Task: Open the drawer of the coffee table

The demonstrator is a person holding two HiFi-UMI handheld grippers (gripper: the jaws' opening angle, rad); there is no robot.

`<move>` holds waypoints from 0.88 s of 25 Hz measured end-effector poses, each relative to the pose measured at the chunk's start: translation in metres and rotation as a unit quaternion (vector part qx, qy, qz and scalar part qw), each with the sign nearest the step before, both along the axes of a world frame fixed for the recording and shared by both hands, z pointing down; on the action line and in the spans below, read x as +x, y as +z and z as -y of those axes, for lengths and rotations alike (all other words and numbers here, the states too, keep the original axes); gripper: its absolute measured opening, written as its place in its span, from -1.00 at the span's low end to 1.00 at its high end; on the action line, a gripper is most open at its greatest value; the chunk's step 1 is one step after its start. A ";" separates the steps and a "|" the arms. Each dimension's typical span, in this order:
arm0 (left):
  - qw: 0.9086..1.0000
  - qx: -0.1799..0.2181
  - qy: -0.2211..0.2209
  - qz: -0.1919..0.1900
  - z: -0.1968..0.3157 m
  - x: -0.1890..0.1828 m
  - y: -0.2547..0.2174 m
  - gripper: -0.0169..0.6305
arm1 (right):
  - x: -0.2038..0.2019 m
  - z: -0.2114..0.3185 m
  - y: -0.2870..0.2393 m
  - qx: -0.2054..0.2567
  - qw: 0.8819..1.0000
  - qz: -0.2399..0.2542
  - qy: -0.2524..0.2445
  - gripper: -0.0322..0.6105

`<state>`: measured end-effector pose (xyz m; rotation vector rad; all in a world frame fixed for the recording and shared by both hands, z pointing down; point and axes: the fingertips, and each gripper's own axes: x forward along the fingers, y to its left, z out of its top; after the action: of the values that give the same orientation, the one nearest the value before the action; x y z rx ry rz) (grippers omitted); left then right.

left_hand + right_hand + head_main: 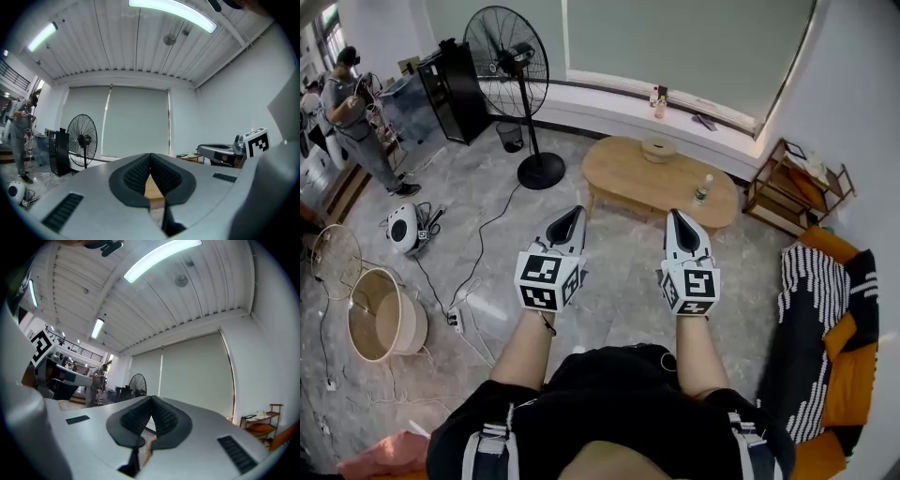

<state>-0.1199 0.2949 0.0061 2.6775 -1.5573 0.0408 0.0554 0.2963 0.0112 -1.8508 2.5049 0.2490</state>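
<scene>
wooden table (661, 183) is sitting ahead of us, and we're holding the left hand-held gripper (574, 215) and right hand-held gripper (679, 218) clenched, both empty.

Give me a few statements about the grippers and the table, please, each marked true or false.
1. The left gripper and right gripper are both shut and empty. True.
2. The left gripper touches the table. False: it is held in the air, short of the table.
3. A bowl and a bottle stand on the table. True.
4. In the head view the fan stands right of the table. False: it stands to the table's left.
</scene>
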 end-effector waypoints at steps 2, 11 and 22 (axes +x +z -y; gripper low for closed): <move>1.000 0.001 0.003 -0.002 0.000 -0.009 0.003 -0.88 | -0.006 0.000 0.004 -0.002 1.000 -0.006 0.004 -0.85; 1.000 0.000 0.004 0.006 0.031 -0.016 0.014 -0.88 | -0.005 0.033 0.011 0.002 1.000 0.001 0.015 -0.85; 1.000 0.005 -0.009 0.027 0.188 -0.003 0.027 -0.88 | 0.008 0.198 0.031 0.005 1.000 0.013 0.003 -0.85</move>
<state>-0.1224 0.1071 0.0330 2.6914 -1.6007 0.1071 0.0635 0.0987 0.0423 -1.8453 2.4764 0.2360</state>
